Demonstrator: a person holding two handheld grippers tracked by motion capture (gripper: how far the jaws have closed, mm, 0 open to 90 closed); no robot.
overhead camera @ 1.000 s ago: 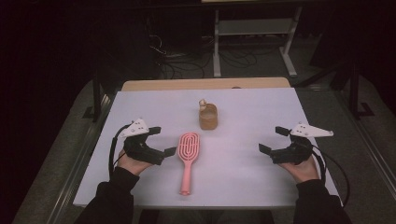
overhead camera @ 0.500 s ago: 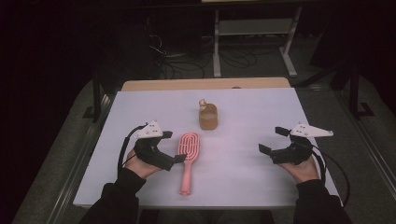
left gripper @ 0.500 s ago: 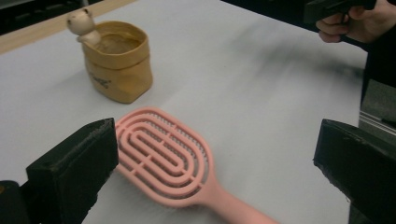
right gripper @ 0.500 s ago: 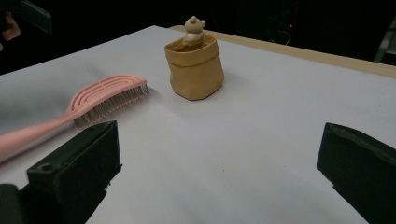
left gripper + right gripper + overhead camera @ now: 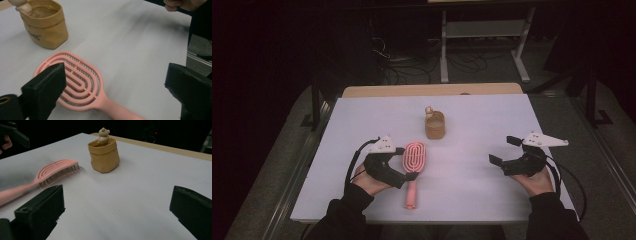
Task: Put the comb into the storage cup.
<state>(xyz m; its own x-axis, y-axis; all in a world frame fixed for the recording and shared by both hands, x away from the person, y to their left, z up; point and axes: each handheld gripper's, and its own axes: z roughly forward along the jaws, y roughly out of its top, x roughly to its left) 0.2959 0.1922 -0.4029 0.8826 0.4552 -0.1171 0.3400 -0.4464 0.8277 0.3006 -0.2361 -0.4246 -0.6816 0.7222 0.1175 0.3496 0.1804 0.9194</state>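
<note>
Presently: left gripper (image 5: 404, 162) held low at the 7 o'clock part of the tabletop (image 5: 472, 125), palm up beneath it, jaws pointing toward 3 o'clock and spread wide astride the pink brush (image 5: 414, 167) where head meets handle. Neither jaw seen touching the brush in the left gripper view; one black jaw over the head's near edge, the other well off to the side. Right gripper (image 5: 504, 150) held at 4 o'clock, hand cupped under it, jaws wide and holding nothing, aimed toward 9 o'clock over bare tabletop.

Brush: pink plastic, oval vented head of concentric loops (image 5: 75, 80), bristles down, straight rounded handle running toward 6 o'clock. Lies flat on the pale lavender, matte, smooth tabletop.

Tan pouch (image 5: 434, 125) at 12 o'clock of the brush head, near but apart; soft-sided, rolled rim, upright, small print on its side in the left gripper view. Small beige bear figure (image 5: 103, 133) sticking out of its top. Nothing between jaws and brush.
</note>
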